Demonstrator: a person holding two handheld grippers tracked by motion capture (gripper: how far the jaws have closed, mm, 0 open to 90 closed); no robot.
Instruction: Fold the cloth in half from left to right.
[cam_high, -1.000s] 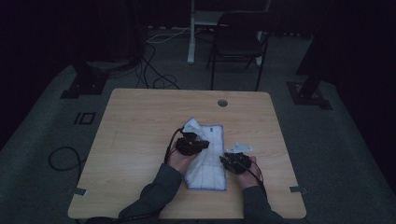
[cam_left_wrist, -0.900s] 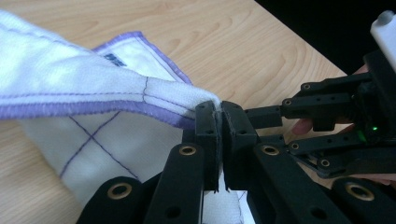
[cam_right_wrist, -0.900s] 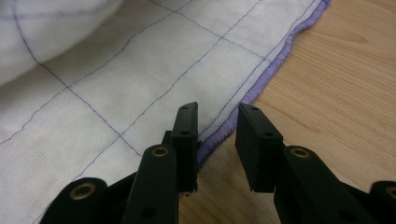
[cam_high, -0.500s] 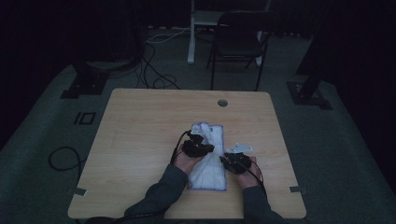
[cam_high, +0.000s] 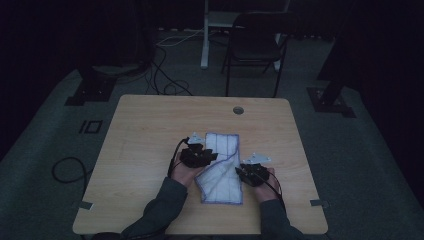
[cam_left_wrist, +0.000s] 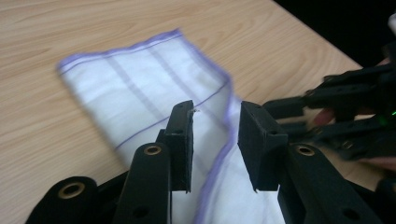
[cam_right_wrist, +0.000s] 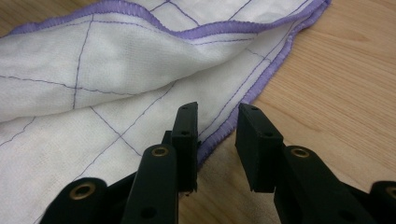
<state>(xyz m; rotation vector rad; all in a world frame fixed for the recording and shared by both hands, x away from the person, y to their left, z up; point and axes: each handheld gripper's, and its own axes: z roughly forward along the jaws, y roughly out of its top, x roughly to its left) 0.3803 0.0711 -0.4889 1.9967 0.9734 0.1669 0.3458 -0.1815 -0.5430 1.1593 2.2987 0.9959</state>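
- A white cloth (cam_high: 222, 167) with a purple stitched border and thin purple grid lines lies on the wooden table (cam_high: 150, 130), toward the near middle of the top, partly folded so one layer laps over another.
- The left gripper (cam_high: 200, 156) sits at the cloth's left edge in the high view, held in the person's left hand (cam_high: 182, 172); the sleeve comes in from the bottom.
- In the left gripper view its jaws stand apart with a clear gap — nothing is pinched between them. The cloth (cam_left_wrist: 154, 102) lies beneath and ahead of them, its purple edge running down through the gap.
- The right gripper (cam_high: 248, 172) is at the cloth's right edge, just beside the border, in the person's right hand (cam_high: 265, 187).
- In the right gripper view its jaws are likewise parted and hold nothing; the cloth's purple hem (cam_right_wrist: 261, 81) passes just ahead of the left jaw, with bare wood under the right jaw.
- The right gripper (cam_left_wrist: 348, 112) also appears at the right of the left gripper view, near the cloth's edge.
- Behind the table stands a dark chair (cam_high: 257, 47) on a grey floor, with cables (cam_high: 165, 70) trailing nearby.
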